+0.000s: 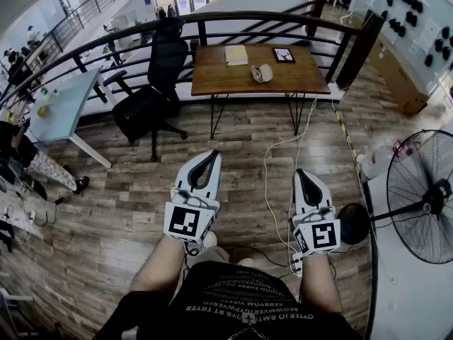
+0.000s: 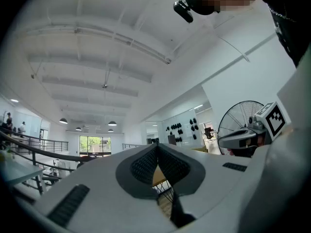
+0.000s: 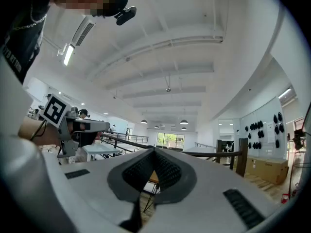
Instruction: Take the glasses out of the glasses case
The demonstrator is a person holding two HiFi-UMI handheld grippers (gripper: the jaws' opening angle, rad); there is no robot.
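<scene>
The person stands on a grey-brown plank floor with both tools held out level in front of them. The left gripper has its two white jaws pressed together at the tips with nothing between them, and its own view shows the dark ribbed pads meeting in a point. The right gripper is likewise pressed shut and empty, its tips touching in its own view.

The pale, rounded glasses case lies on the brown rectangular wooden table ahead, well apart from both grippers. It sits near the middle of the table, a little toward the right end and nearer the front edge. Whether glasses are inside is too small to tell. Behind it, toward the back edge, lie a beige notebook to the left and a black-framed flat panel to the right.

A curved black metal railing runs behind the table. A black swivel office chair stands just beside the table's left end. A thin white cable trails down from the table's right side across the floor toward the person's feet, between the grippers. A black pedestal fan stands at the right, and a pale blue table at the left.
</scene>
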